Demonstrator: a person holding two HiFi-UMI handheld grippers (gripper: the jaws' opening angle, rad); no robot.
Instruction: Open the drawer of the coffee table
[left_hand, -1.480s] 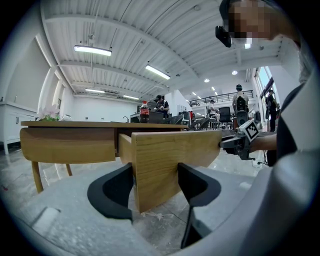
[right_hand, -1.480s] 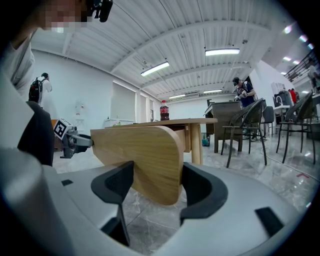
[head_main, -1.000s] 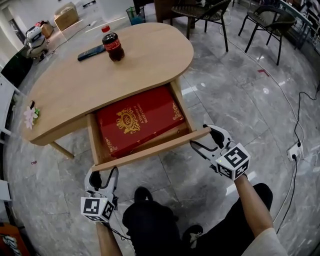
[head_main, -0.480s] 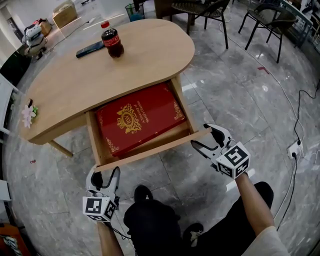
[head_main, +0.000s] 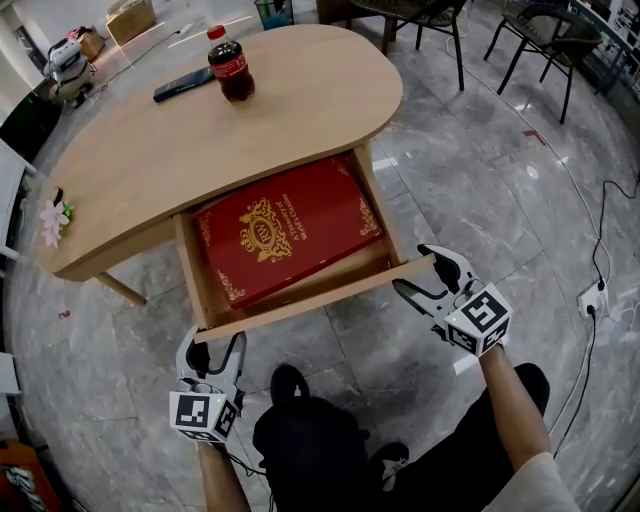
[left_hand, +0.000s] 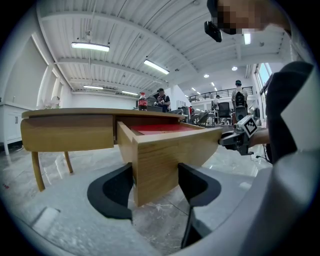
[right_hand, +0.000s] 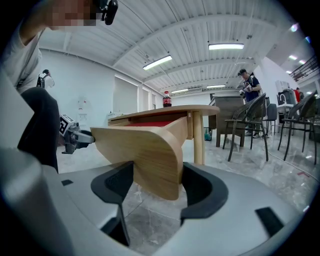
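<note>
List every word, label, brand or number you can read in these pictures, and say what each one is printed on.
Nothing can be read with confidence.
Red box in the drawer: gold crest and gold lettering, too small and turned away to read.
Bottle on the table: red label, print too small to read.
Marker cubes on the left gripper and right gripper: black-and-white square patterns only, no words or numbers.

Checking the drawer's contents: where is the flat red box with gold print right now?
At the head view's centre, the flat red box with gold print lies inside the open wooden drawer, just in front of the oval wooden coffee table's near edge.
</note>
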